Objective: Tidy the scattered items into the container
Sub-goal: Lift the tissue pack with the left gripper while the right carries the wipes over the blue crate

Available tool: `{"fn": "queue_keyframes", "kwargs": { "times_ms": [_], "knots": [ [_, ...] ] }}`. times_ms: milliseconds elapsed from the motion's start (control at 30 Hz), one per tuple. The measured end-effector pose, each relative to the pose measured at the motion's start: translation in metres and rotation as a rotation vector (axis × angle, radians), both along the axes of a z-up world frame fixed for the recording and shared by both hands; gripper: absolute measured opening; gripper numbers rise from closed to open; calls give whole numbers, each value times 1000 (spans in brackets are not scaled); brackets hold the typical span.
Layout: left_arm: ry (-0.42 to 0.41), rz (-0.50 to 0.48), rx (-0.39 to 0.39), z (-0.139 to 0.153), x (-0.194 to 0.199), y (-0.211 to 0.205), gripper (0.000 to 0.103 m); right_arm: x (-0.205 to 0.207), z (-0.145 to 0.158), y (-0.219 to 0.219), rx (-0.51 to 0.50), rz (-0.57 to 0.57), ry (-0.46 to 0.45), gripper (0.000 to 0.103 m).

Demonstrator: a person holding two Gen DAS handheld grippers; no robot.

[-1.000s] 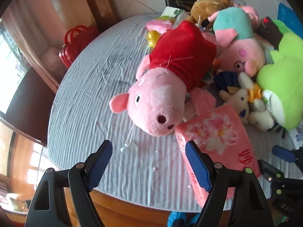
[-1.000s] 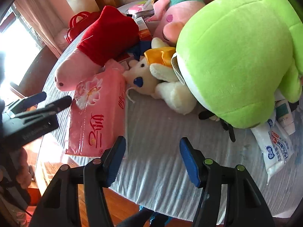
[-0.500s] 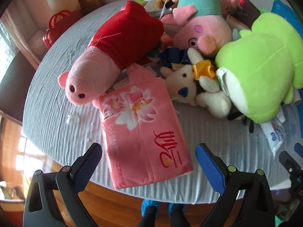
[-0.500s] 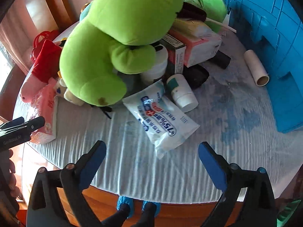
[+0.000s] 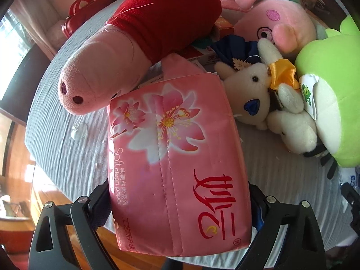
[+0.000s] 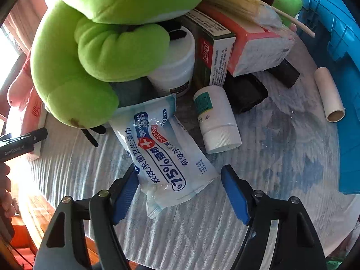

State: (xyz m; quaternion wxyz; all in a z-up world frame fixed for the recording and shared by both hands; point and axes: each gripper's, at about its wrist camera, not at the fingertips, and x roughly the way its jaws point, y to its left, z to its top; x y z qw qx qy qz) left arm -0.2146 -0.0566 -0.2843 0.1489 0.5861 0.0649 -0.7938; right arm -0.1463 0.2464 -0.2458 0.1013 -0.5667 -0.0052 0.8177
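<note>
A pink tissue pack [image 5: 175, 157] lies flat at the table's near edge. My left gripper [image 5: 180, 204] straddles its near end, jaws closing, and the pads touch both of its sides; the pack hides the fingertips. A white and blue wet-wipe pack [image 6: 162, 153] lies between the jaws of my right gripper [image 6: 180, 175], which are closing. The left pad touches its edge and the right pad stands clear of it. The blue plastic container [image 6: 337, 33] stands at the right.
The pile holds a pink pig plush in red [image 5: 126, 51], a second pig plush [image 5: 281, 22], a small white bear [image 5: 254, 96] and a green frog plush [image 6: 101, 33]. There are also a white bottle [image 6: 216, 121], boxes [image 6: 213, 51] and a cardboard tube [image 6: 329, 94]. The left gripper's body [image 6: 22, 141] shows at the left.
My left gripper dropped onto the tissue pack, which now fills the gap between its jaws. My right gripper swung from the frog plush to the wipe pack and narrowed around it.
</note>
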Motion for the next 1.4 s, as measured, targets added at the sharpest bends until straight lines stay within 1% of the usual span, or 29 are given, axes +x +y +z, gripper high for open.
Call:
{"fn": "queue_keyframes", "kwargs": {
  "times_ms": [33, 67, 100, 133, 167, 200, 233, 300, 433, 533, 667, 733, 800, 867, 933, 1033, 1200, 1300, 1400],
  "knots": [
    [3, -1, 4, 1, 1, 0, 95, -1, -1, 2, -7, -2, 3, 77],
    [9, -2, 11, 2, 2, 0, 95, -4, -4, 3, -12, -4, -1, 79],
    [18, -3, 14, 4, 3, 0, 94, -6, -6, 3, -6, 0, 0, 81],
    [24, -7, 10, 6, 5, 1, 94, -8, -7, 1, 13, 5, 4, 81],
    [27, -15, 2, 7, 8, 2, 94, -8, -7, -3, 29, 9, 2, 74],
    [32, -25, -5, 10, 11, 4, 93, -8, -5, -6, 38, 13, 8, 64],
    [39, -38, -9, 13, 15, 5, 93, -7, -3, -9, 28, 15, 15, 55],
    [55, -67, -13, 21, 23, 9, 93, -3, 0, -13, 3, 11, 18, 54],
    [109, -124, -8, 46, 39, 17, 93, 11, 7, -21, 15, -8, 17, 54],
    [167, -174, 0, 71, 49, 25, 93, 23, 23, -26, 32, -36, 40, 54],
    [253, -250, 9, 110, 56, 34, 93, 39, 63, -38, 57, -62, 124, 54],
    [292, -285, 27, 130, 56, 35, 93, 42, 84, -48, 79, -71, 175, 54],
    [331, -317, 34, 147, 58, 34, 93, 50, 111, -40, 100, -80, 225, 54],
    [377, -346, 37, 167, 59, 36, 93, 56, 136, -48, 117, -91, 275, 54],
    [419, -379, 36, 185, 62, 47, 93, 45, 156, -71, 125, -103, 319, 54],
    [470, -419, 58, 211, 69, 69, 93, 61, 186, -79, 157, -112, 373, 54],
    [538, -486, 74, 250, 71, 113, 93, 84, 242, -63, 198, -121, 463, 54],
    [583, -530, 84, 272, 68, 150, 93, 102, 277, -39, 232, -134, 534, 54],
    [636, -555, 95, 296, 65, 197, 93, 123, 312, -4, 272, -150, 594, 54]
  ]
}}
